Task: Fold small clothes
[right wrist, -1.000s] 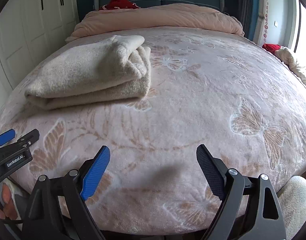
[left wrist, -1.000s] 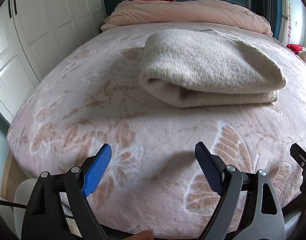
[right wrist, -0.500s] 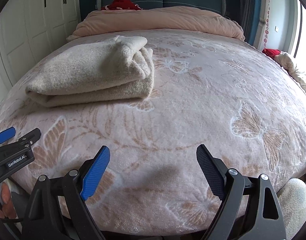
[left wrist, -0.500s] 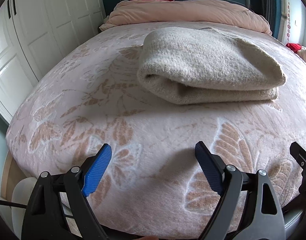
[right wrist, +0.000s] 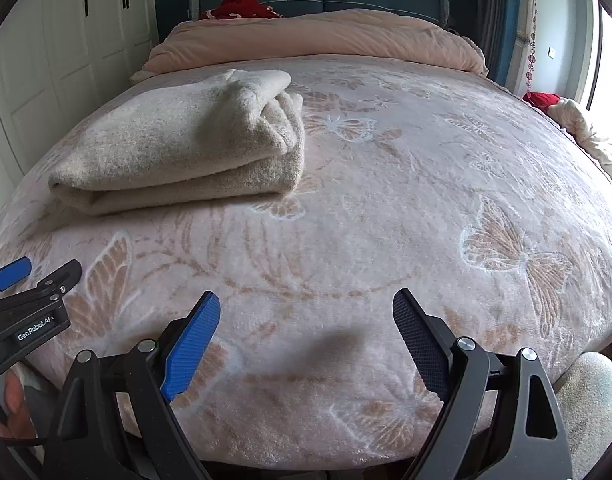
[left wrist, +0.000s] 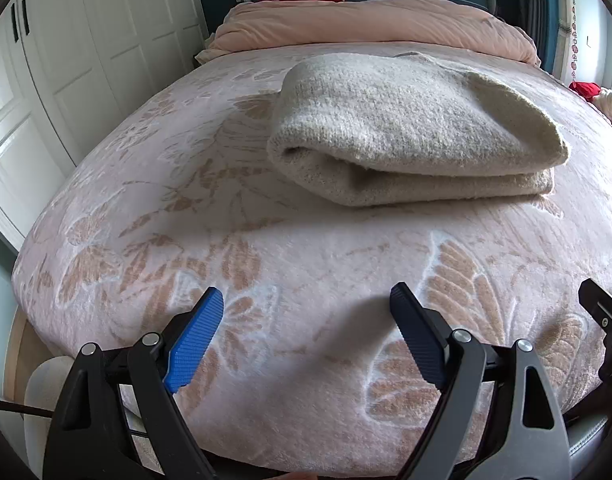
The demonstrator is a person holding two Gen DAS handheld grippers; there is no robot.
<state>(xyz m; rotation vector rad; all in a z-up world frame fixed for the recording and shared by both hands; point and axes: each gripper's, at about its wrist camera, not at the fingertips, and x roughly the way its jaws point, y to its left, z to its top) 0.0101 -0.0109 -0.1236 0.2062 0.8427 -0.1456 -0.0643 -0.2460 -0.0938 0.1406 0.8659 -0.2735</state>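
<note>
- On the far left stands a white wardrobe (left wrist: pixel 85 60) with its doors closed. It has nothing to do with the folding.
- The left gripper (left wrist: pixel 306 336) hangs low over the near edge of the bed (left wrist: pixel 306 264). Its two fingers (left wrist: pixel 195 340) are spread wide apart and hold nothing. It seems to sit back there because its work on the cloth looks done.
- One cream knitted garment (left wrist: pixel 410 128) lies on the bed, folded into a thick, tidy bundle. In the left view it sits up ahead and a bit to the right of the left gripper, well apart from it. It is probably laid flat on the soft bed so the folds do not slip open.
- The right gripper (right wrist: pixel 306 344) also hangs over the near edge of the bed, to the right of the garment. Its two fingers (right wrist: pixel 189 348) are wide open too, with nothing between them.
- At the head of the bed lies one rolled-up pink quilt (right wrist: pixel 314 36), with one red cloth (right wrist: pixel 241 8) behind it. More cloth (right wrist: pixel 586 132) lies at the far right by the window, including another red piece.
- Count: two grippers, four fingers, one folded garment. No unfolded small clothes show on the bed, so this fold looks finished.
</note>
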